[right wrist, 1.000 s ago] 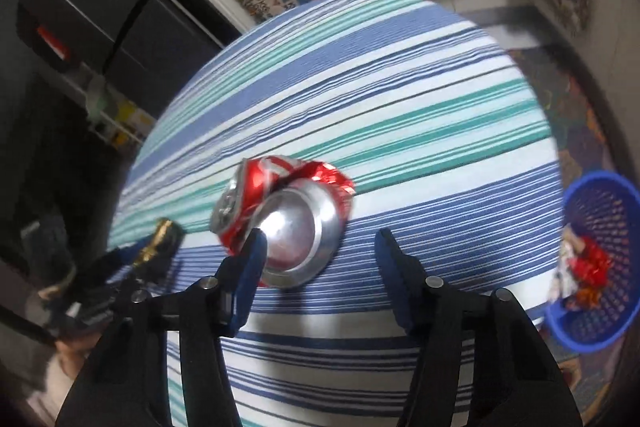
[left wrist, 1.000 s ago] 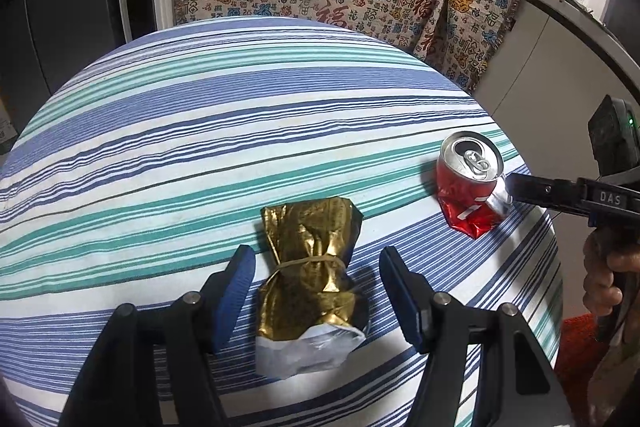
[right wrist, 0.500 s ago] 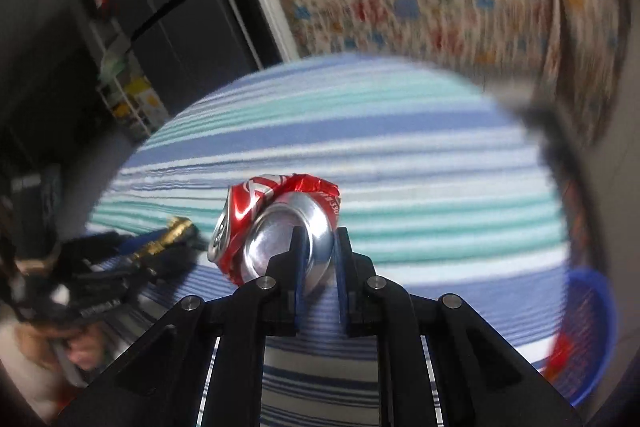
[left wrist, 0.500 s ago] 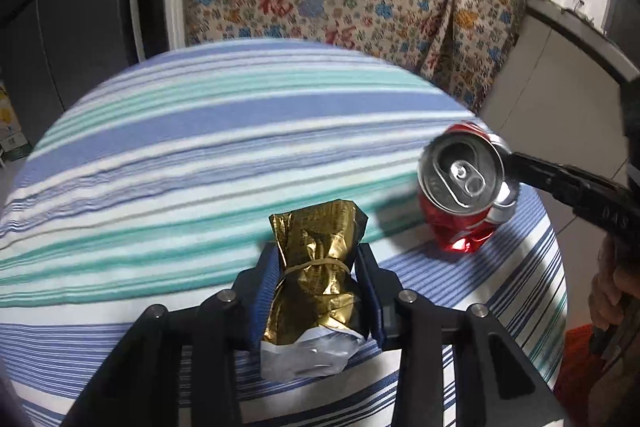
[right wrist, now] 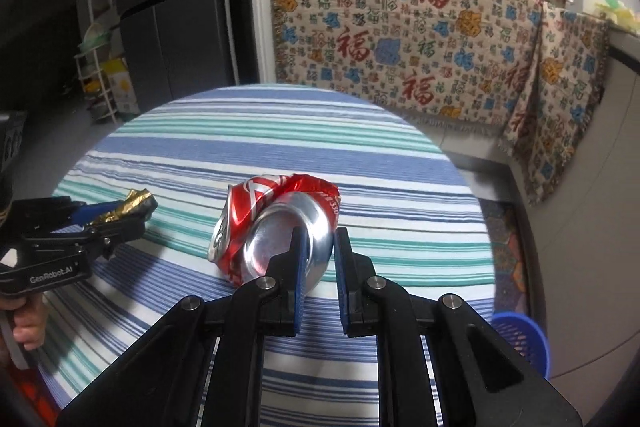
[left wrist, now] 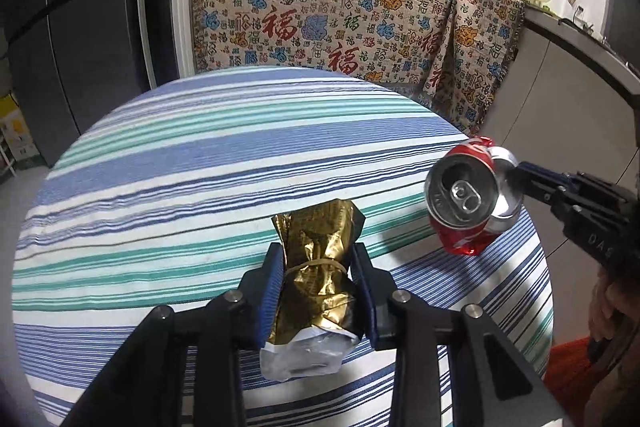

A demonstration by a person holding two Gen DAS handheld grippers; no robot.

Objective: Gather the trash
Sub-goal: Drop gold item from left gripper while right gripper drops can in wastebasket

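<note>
My left gripper [left wrist: 318,267] is shut on a crumpled gold foil wrapper [left wrist: 316,267] tied with a rubber band and holds it above the striped tablecloth [left wrist: 200,167]. My right gripper [right wrist: 319,241] is shut on the bottom rim of a crushed red soda can [right wrist: 276,227] and holds it off the table. The can [left wrist: 468,199] also shows at the right of the left wrist view, with the right gripper's fingers [left wrist: 536,179] behind it. The left gripper and wrapper [right wrist: 128,205] show at the left of the right wrist view.
A blue plastic basket [right wrist: 520,343] stands on the floor past the table's right edge. A patterned cloth [right wrist: 420,39] hangs over a counter behind the table, with pots on top. A dark fridge [right wrist: 172,7] stands at the back left.
Both grippers closed, the left on the gold wrapper and the right on the can, and both lifted their items off the table.
</note>
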